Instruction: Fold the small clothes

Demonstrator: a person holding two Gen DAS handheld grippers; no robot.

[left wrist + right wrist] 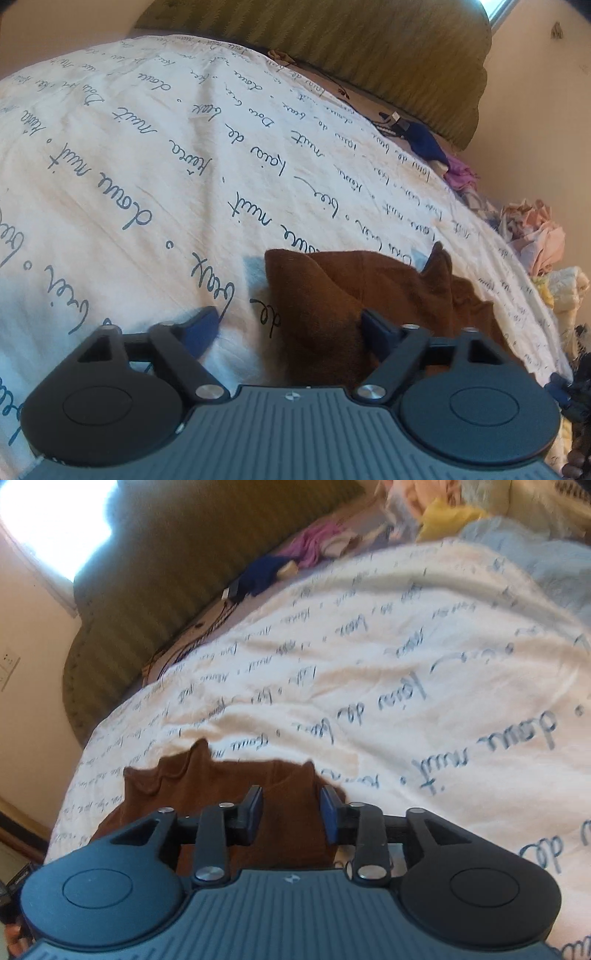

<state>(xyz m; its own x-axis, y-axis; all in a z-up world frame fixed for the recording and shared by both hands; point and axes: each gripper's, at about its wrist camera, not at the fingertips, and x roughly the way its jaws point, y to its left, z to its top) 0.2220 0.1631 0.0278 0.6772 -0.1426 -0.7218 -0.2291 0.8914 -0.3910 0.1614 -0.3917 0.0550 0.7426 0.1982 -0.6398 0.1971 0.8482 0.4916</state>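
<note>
A small brown garment (369,288) lies crumpled on the white bed sheet with blue handwriting print (147,166). My left gripper (290,328) stands open over its left edge: one blue-padded finger rests above the sheet, the other above the brown cloth, and neither pad presses on it. In the right wrist view the same brown garment (221,786) spreads flat on the sheet (406,664), two points of cloth sticking up at its far edge. My right gripper (291,808) is open just above it, with cloth showing between the fingers but not pinched.
An olive green headboard cushion (369,55) (166,572) borders the bed's far side. Along it lie a dark blue cloth (424,140) (262,572) and a pink one (460,173) (310,546). A pile of mixed small clothes (535,240) (424,502) sits at the sheet's edge.
</note>
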